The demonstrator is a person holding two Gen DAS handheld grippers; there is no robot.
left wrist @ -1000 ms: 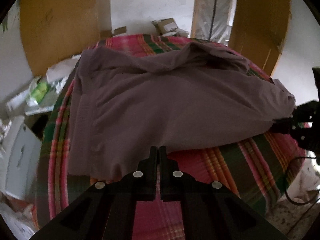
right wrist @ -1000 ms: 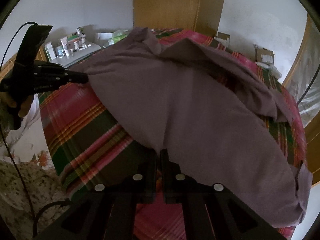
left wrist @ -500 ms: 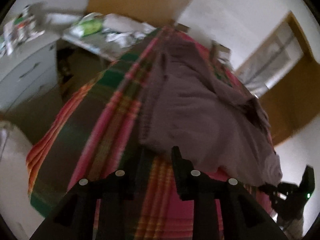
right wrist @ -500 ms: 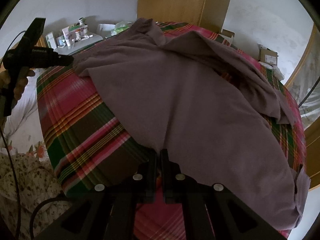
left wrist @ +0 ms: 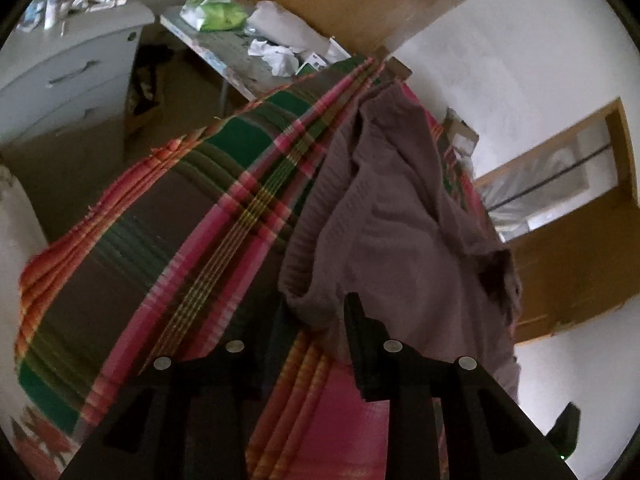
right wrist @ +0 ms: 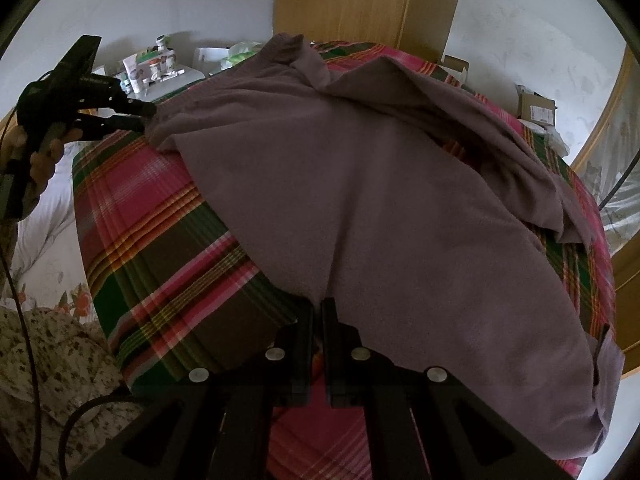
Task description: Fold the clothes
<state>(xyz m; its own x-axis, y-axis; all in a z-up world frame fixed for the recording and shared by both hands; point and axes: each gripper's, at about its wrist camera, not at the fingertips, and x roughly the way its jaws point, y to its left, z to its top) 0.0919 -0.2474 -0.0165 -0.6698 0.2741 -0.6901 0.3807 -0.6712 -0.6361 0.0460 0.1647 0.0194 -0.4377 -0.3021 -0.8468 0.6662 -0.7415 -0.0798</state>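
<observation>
A purple knit garment (right wrist: 360,184) lies spread and rumpled over a plaid-covered bed (right wrist: 160,264). In the left wrist view its ribbed hem corner (left wrist: 308,304) hangs between the fingers of my left gripper (left wrist: 314,312), which is open. The right wrist view shows that same left gripper (right wrist: 140,117) at the garment's far left corner, held by a hand (right wrist: 44,148). My right gripper (right wrist: 318,308) is shut on the garment's near edge at the bed's front. One sleeve (right wrist: 520,152) is folded over the right side.
A white drawer unit (left wrist: 68,68) and a cluttered small table (left wrist: 240,36) stand beyond the bed's left edge. A wooden wardrobe (right wrist: 360,4) and cardboard boxes (right wrist: 536,108) are behind the bed. A cable (right wrist: 24,320) hangs at the left.
My left gripper has opened and swung round to face along the garment's left hem, with the corner now between its fingers. The right gripper has stayed put, shut.
</observation>
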